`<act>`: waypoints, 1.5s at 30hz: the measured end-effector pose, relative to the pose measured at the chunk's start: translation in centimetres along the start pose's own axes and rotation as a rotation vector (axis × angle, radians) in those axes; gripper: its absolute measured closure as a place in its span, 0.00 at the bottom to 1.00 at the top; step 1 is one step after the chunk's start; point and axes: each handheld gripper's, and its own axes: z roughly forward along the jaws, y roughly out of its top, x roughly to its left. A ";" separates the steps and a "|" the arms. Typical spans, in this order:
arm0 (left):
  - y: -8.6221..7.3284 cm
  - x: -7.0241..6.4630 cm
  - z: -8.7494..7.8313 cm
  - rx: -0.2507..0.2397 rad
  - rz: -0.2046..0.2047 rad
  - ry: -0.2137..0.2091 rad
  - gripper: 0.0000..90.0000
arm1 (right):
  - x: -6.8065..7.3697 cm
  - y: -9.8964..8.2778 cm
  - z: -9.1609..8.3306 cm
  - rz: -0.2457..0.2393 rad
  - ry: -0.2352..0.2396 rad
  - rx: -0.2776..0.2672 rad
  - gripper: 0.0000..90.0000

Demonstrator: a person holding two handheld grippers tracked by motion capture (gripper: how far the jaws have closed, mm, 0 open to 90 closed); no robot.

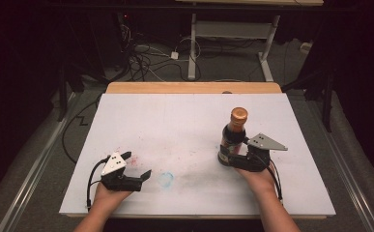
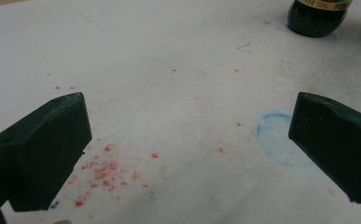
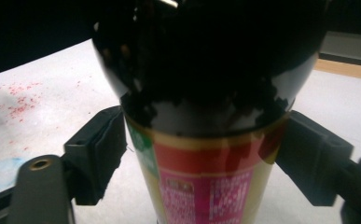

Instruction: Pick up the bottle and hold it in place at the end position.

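One bottle (image 1: 234, 135) upright, cap up; right tongs (image 1: 230, 158) pinching its body; left tongs (image 1: 138, 169) spread.

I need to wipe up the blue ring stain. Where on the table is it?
In the high view the blue ring lies on the white table near its front edge, just right of the left tongs and left of the bottle.

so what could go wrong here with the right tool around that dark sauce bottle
1. The bottle is tall and narrow with a heavy-looking neck and cap above the right tool, which sits low on the body; a nudge or uneven squeeze could tip it.
2. In the right gripper view the fingers meet the glossy label, so the bottle might slip or twist once lifted.
3. The left tool is open, well apart from the bottle, so it is unlikely to steady a wobble.
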 end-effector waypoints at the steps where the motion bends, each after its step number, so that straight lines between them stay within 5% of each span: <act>1: 0.0 0.0 0.0 0.000 -0.001 -0.001 0.00 | 0.0 0.0 0.0 0.002 0.000 -0.005 0.27; 9: 0.0 0.0 0.0 0.005 -0.003 0.001 0.00 | -0.4 0.2 0.2 0.000 0.011 -0.009 0.32; 19: 0.0 0.0 0.0 -0.001 -0.001 0.000 0.00 | 0.4 1.2 0.3 -0.069 -0.007 0.029 0.36; 23: 0.1 0.0 0.0 -0.004 -0.002 0.001 0.00 | 1.0 2.1 0.8 -0.073 -0.003 -0.002 0.36; 33: 0.1 0.1 -0.2 -0.013 -0.007 -0.011 0.00 | 2.6 4.4 5.0 -0.080 0.013 -0.016 0.35; 45: 0.2 0.1 -0.4 -0.025 -0.017 -0.020 0.00 | 3.5 4.9 9.7 -0.083 0.022 -0.013 0.35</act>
